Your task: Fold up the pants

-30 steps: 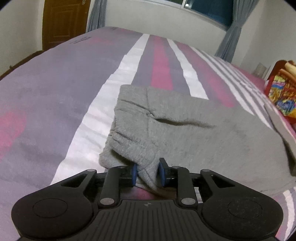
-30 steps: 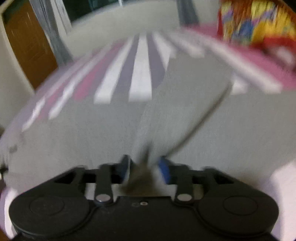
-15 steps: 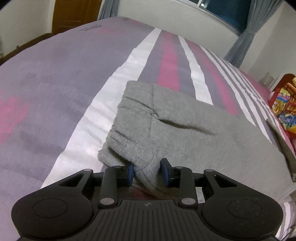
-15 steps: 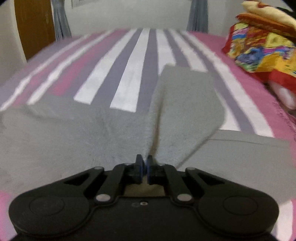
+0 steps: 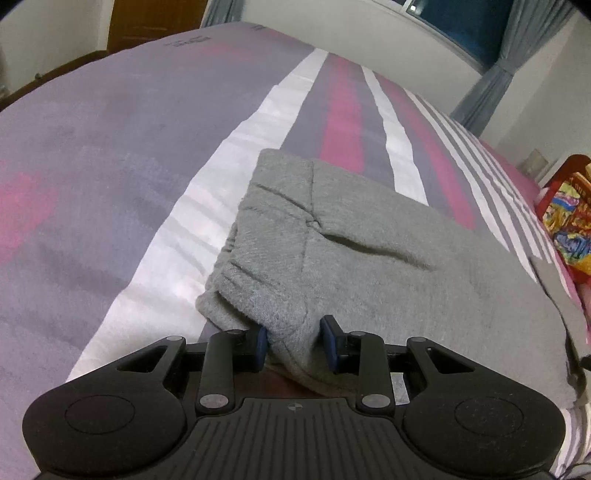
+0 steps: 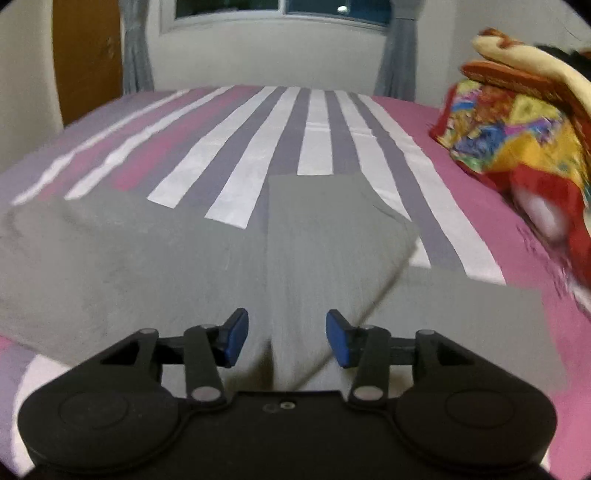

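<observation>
Grey sweatpants (image 5: 369, 258) lie on the striped bed, waistband end toward my left gripper. My left gripper (image 5: 295, 341) has its blue pads either side of a bunched fold at the waistband's near corner and grips it. In the right wrist view the pants' legs (image 6: 325, 236) spread across the bed, one leg folded over toward the far side. My right gripper (image 6: 286, 338) is open just above the cloth, holding nothing.
The bed (image 5: 110, 166) has purple, pink and white stripes. A colourful folded blanket (image 6: 517, 140) sits at the right edge, also in the left wrist view (image 5: 569, 229). A wooden door (image 6: 85, 55) and curtained window (image 6: 280, 7) are behind.
My right gripper, shut on the grey cloth half a second ago, has opened and let it go. The left gripper keeps its grip on the waistband and the view has shifted slightly.
</observation>
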### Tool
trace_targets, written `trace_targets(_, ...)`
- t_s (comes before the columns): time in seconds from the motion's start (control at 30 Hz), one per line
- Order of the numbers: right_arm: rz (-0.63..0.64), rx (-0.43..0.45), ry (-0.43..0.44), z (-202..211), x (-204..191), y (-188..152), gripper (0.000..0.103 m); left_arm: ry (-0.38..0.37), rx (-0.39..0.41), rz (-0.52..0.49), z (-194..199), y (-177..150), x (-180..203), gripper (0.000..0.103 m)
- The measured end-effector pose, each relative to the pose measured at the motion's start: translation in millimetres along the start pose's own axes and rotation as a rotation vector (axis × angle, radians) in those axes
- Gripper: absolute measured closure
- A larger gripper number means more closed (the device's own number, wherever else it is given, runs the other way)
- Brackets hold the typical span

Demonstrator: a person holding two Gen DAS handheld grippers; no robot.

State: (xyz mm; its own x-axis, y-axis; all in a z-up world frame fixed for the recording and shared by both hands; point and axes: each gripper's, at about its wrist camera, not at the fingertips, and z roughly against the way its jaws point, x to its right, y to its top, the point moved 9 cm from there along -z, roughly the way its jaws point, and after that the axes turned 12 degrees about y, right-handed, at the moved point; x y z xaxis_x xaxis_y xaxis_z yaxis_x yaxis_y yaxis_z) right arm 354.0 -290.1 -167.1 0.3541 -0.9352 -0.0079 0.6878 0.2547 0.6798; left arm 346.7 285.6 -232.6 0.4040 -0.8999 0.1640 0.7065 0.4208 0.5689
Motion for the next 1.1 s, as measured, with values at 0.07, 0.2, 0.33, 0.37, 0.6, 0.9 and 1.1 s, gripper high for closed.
trace_targets(0.07,0.055,-0.067,-0.024,-20,3,1,0.061,0.003,-0.005,0.0,0,0,0,0.072)
trace_targets(0.2,0.047,-0.118,-0.014,-26,14,-3,0.099,0.006,-0.01,-0.005,-1,1,2,0.072)
trace_targets(0.33,0.02,-0.072,-0.037,16,27,-23,0.099,0.004,-0.004,-0.015,0,2,1,0.072)
trace_targets(0.37,0.006,-0.08,-0.05,23,34,-32,0.099,0.005,0.002,-0.021,0,1,2,0.072)
trace_targets(0.6,0.015,-0.006,-0.037,38,42,-37,0.062,-0.002,0.001,-0.024,-2,2,1,0.072)
trace_targets(0.9,0.385,-0.095,-0.107,-40,-11,11,0.066,-0.004,-0.008,-0.011,-2,2,1,0.072)
trace_targets(1.1,0.417,-0.074,-0.139,-31,11,16,0.099,-0.021,-0.005,0.0,-4,2,-1,0.072)
